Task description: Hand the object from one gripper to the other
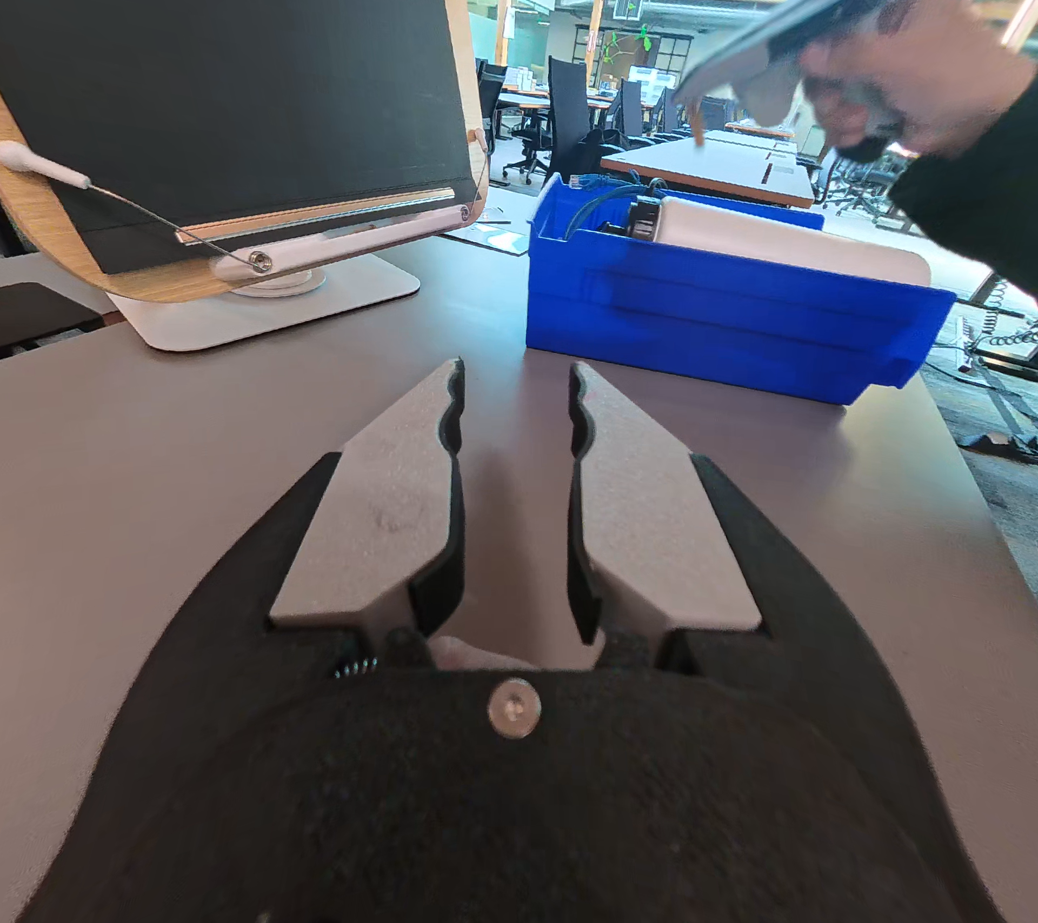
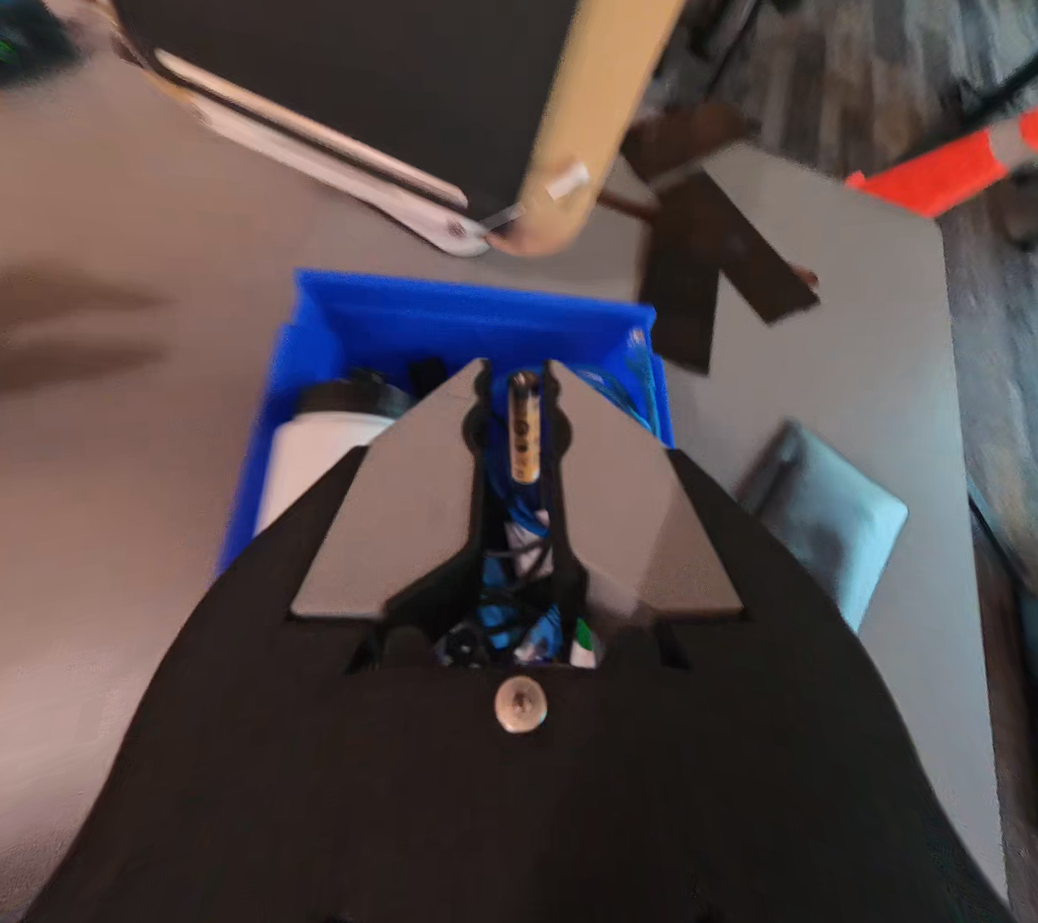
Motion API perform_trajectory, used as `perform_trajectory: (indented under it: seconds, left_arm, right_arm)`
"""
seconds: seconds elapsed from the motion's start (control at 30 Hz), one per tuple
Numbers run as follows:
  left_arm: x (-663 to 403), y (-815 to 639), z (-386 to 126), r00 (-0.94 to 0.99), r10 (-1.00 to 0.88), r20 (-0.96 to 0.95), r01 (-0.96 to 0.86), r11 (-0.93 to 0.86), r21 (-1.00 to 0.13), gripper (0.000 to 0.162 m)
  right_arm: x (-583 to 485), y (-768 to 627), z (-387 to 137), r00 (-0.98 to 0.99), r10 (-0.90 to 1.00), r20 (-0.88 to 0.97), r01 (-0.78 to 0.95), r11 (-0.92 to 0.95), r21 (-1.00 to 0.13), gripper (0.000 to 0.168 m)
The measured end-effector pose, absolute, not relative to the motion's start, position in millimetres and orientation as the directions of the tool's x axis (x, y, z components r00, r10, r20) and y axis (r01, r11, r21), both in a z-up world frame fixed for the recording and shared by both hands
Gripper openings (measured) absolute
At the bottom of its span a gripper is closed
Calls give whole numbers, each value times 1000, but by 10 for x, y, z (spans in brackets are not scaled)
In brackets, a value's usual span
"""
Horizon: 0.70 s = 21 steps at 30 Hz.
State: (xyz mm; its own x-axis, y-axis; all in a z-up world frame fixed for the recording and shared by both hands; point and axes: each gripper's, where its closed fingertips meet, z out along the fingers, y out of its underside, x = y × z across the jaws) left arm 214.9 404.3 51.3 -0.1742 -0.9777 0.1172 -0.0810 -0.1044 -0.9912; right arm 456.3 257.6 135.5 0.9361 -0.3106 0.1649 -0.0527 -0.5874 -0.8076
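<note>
The right gripper [image 2: 517, 374] hangs above the blue bin [image 2: 477, 301], pointing down into it, and between its fingers sits a small tan stick [image 2: 523, 427]. The stick's long axis runs along the fingers, from near the tips back toward the palm, so it lies lengthwise in the gap, not across it. The fingers are drawn close, with only a narrow slot between them, and the stick fills that slot near the tips. It looks pinched, though the blur keeps me from seeing contact on both sides.

From the left gripper's camera the same stick [image 1: 698, 124] shows as a short tan piece hanging downward off the tips of the right gripper [image 1: 688, 94], high and to the right, above the far end of the bin [image 1: 730, 323]. So part of it pokes out beyond the fingertips, and I judge that free end is what the other side would have to take.

The left gripper [image 1: 517, 374] rests low over the table [image 1: 168, 447], fingers spread with nothing between them, aimed at the near end of the bin. The stick is well apart from it, up and to the right of its tips.

The right hand has the object; the left is the receiver. My guess is that the left must rise and swing right, and come at the stick crosswise to grip the exposed end.
</note>
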Motion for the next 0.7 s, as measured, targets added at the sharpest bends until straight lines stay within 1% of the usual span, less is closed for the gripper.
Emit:
perform_trajectory:
  seconds: [0.07,0.1,0.17,0.23,0.3,0.37,0.47,0.53,0.57,0.6,0.63,0.7]
  left_arm:
    - [2147,4067,515,-161,-981,110,-78,-98,-992,31]
    - [2146,4078,514,-154,-983,101,-77,-90,-993,31]
    - [2147,4078,511,-149,-985,89,-78,-78,-994,29]
    - [2153,4071,502,-148,-986,82,-84,-70,-994,29]
    - [2156,4062,496,-145,-987,65,-87,-53,-995,29]
    - [2159,4064,492,-136,-990,44,-88,-32,-996,28]
    - [2161,4118,483,-97,-995,7,-94,2,-996,27]
    - [2158,4210,466,-39,-999,-29,-108,33,-994,26]
    - [2153,4268,445,-5,-999,-47,-127,47,-991,25]
    - [2147,4320,428,26,-998,-63,-144,59,-988,26]
    - [2136,4362,426,49,-996,-78,-151,70,-986,26]
    - [2112,4454,435,99,-990,-104,-159,87,-983,26]
  right_arm:
    - [4796,2457,1026,922,-347,171,-106,-652,-751,48]
    - [4877,2402,936,911,-377,168,-144,-672,-726,58]
    - [4878,2416,994,909,-393,139,-171,-656,-735,57]
    - [4729,2541,1257,921,-375,108,-150,-596,-788,55]
    - [4437,2727,1529,945,-317,85,-107,-543,-833,57]
    - [3983,2968,1708,978,-207,34,-76,-499,-863,61]
    - [3081,3355,1778,987,47,-154,-117,-446,-888,66]
    - [2551,3595,1759,939,180,-294,-206,-391,-897,65]
    - [2368,3722,1702,922,211,-325,-239,-349,-906,62]
    - [2223,3846,1576,919,228,-322,-240,-326,-914,58]
    - [2138,3979,1384,931,218,-292,-212,-328,-921,58]
    - [2164,4257,969,970,149,-190,-128,-349,-928,64]
